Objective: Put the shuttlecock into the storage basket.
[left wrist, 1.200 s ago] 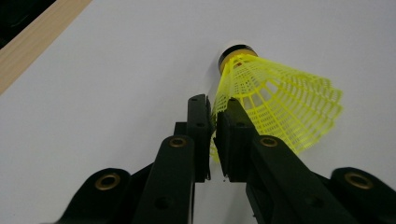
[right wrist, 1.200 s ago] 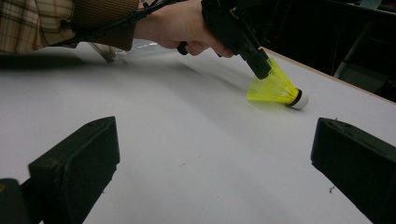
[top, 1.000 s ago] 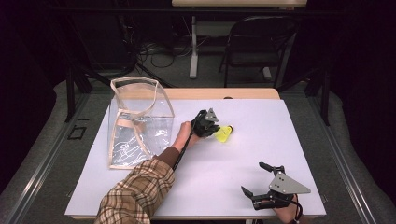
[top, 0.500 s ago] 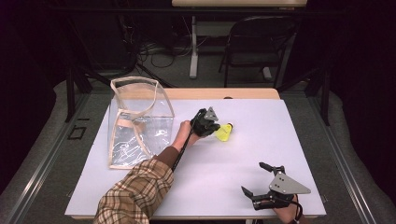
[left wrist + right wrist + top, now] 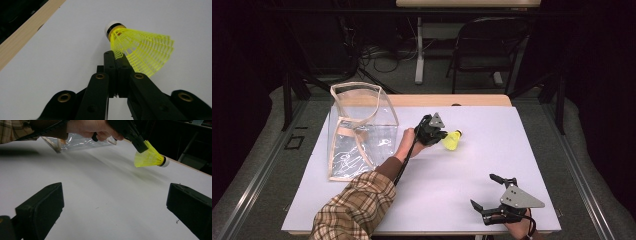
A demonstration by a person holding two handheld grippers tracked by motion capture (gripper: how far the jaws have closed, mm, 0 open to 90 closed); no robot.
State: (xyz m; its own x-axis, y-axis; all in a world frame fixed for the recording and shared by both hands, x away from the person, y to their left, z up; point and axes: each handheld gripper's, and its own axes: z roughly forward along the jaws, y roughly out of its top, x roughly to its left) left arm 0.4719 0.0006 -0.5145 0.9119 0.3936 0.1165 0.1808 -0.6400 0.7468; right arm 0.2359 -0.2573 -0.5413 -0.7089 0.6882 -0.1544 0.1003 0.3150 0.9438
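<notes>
- high view: the left gripper [image 5: 443, 136] sits near the middle of the white table [image 5: 472, 165], held by the left hand [image 5: 408, 142] on a plaid sleeve [image 5: 354, 207]. its jaws are closed on the skirt of a yellow shuttlecock [image 5: 452, 141], which lies just right of the gripper tips, at or just above the table surface; contact with the table cannot be confirmed.
- high view: a clear plastic bag [image 5: 359, 130] with beige trim stands upright to the left of the left hand, near it. the right gripper [image 5: 486, 192] rests at the near right of the table, well apart from the shuttlecock, jaws spread wide with nothing between them.
- left gripper view: both black jaws meet in the centre, pinching the mesh skirt edge of the shuttlecock [image 5: 140, 48]. the white cork tip points away from the gripper, toward the wooden table edge [image 5: 27, 30].
- right gripper view: the two jaw pads stand far apart at the lower left and lower right, empty, with bare table between. farther off, the left gripper [image 5: 140, 146] holds the shuttlecock [image 5: 148, 157], cork to the right, with a faint shadow under it. the bag [image 5: 77, 141] lies behind the hand.
</notes>
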